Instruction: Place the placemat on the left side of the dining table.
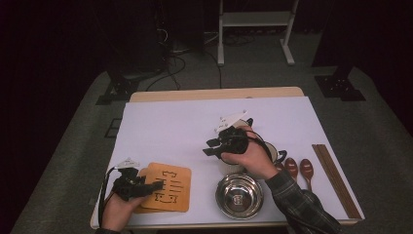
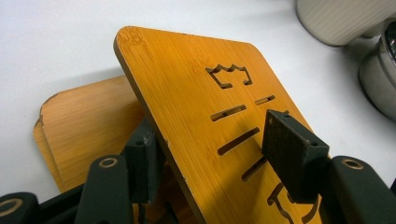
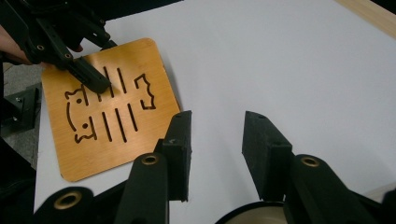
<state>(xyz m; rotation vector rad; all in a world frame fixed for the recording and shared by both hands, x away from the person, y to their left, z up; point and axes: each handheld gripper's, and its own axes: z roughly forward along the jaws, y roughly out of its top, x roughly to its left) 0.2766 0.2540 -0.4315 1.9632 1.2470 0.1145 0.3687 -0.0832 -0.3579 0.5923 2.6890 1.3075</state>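
Dark walls and cables stand behind the table (image 1: 146, 122), which is covered with a white sheet, and on its near side the work goes on. From the left gripper (image 1: 146, 186) I start: its two black jaws are clamped on the top bamboo trivet (image 2: 196, 116), one pad under the board and one on its face beside the cut slots, so the near edge is tilted up from the second trivet (image 2: 79, 126) that lies below it. The grip sits close to one edge only, so I think the board can pivot or slide out if the hand lifts quickly, and it may drag the lower trivet with it toward the table's edge, which is near. The right gripper (image 3: 212, 149) hangs with its jaws apart and nothing between them, above the white mug (image 1: 229, 166) and just behind the steel bowl (image 1: 239, 196). If this hand comes down without care, a jaw can knock the mug's rim or push the bowl. Farther right, the two wooden spoons (image 1: 298, 168) and the chopsticks (image 1: 336, 178) lie beside each other; a sweeping sleeve could roll them off.
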